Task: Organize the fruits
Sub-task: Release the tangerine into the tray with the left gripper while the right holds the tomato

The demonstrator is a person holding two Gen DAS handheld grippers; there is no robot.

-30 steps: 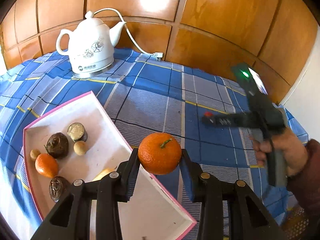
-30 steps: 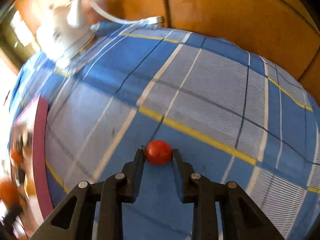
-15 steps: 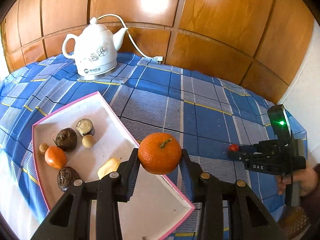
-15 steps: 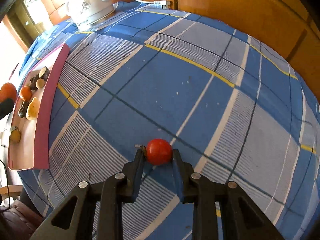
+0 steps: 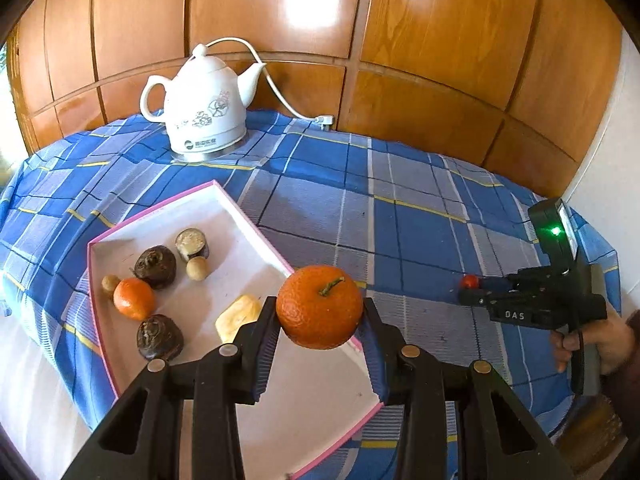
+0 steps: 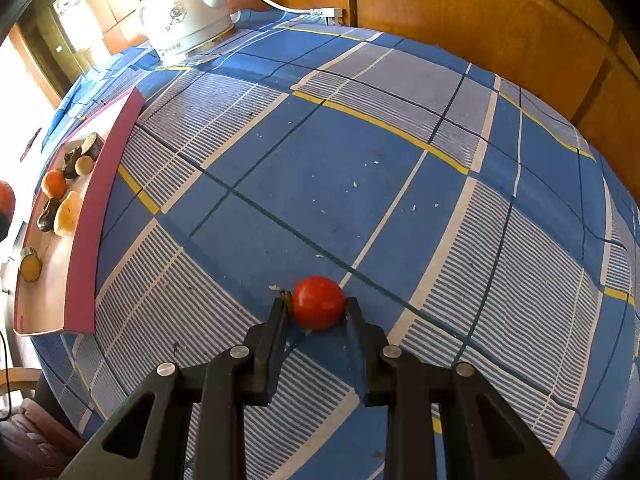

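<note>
My left gripper [image 5: 320, 312] is clenched on one large mandarin [image 5: 319, 306], stem up, held above the near right edge of the pink-rimmed white tray [image 5: 256, 216]. My right gripper [image 6: 318, 312] pinches one small red cherry tomato [image 6: 318, 302] just above the blue plaid tablecloth [image 6: 360, 160], well to the right of the tray.

In the tray I count seven pieces from the left wrist view: one small mandarin [image 5: 134, 298], two dark wrinkled fruits [image 5: 155, 267], one cut dark-skinned piece [image 5: 192, 243], two small tan round fruits [image 5: 197, 269], and one pale yellow piece [image 5: 238, 317]. The right wrist view shows one more cut piece [image 6: 30, 264] near the tray's front end. One white ceramic kettle [image 5: 204, 108] stands at the back.

Compared with half a second ago, both grips are unchanged; the right gripper sits a little higher in the left wrist view, and the tray and kettle appear slightly farther off.
</note>
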